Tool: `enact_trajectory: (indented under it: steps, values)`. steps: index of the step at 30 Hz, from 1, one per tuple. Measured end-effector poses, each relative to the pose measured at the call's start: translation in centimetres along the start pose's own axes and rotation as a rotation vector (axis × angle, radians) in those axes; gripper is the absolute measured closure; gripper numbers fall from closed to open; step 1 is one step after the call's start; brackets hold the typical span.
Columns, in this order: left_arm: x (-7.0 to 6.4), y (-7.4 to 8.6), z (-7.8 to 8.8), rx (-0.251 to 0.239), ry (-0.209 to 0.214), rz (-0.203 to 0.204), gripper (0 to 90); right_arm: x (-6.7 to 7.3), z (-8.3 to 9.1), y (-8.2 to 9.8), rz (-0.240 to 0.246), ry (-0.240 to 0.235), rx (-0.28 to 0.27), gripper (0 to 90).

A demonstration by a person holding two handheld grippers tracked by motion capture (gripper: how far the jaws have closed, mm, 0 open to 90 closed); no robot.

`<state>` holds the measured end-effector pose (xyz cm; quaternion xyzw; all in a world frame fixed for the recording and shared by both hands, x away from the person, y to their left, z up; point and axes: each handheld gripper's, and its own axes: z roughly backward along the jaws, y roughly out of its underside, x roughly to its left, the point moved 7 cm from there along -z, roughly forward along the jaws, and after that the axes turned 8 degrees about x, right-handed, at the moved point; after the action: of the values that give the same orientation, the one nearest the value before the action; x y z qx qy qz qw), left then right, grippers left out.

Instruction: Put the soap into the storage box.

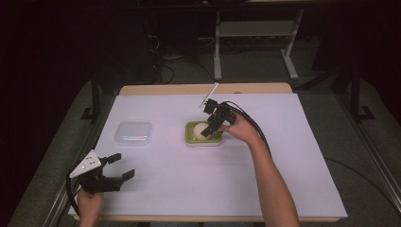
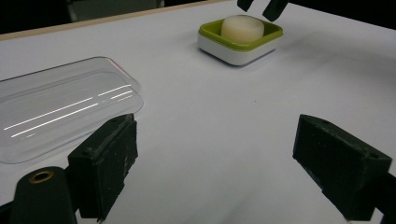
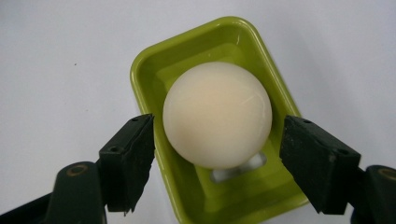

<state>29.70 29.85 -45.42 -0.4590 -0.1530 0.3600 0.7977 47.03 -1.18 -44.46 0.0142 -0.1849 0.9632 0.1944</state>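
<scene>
Right gripper: jaws open, astride the round soap, not yet touching. Soap in the green dish, mid-table. Risk: slippery, could squirt out or tip the dish. Left gripper: open, idle near the front-left corner.

Bright white table, dark surroundings, glare streaks on lid

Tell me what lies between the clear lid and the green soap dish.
Nothing: the high view shows bare white table cover between the clear lid and the green soap dish.
</scene>
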Motion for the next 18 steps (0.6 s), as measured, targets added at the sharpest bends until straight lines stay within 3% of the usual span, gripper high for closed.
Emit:
enact_trajectory:
  steps: [10, 18]
  values:
    - [0.0, 0.0, 0.0, 0.009, -0.004, -0.013, 13.2, 0.5, 1.2, 0.8, 0.011, -0.005, -0.041, 24.3]
    - [0.0, 0.1, 0.0, 0.007, -0.003, -0.009, 13.2, 0.7, 2.0, 1.7, -0.012, -0.026, -0.069, 23.5]
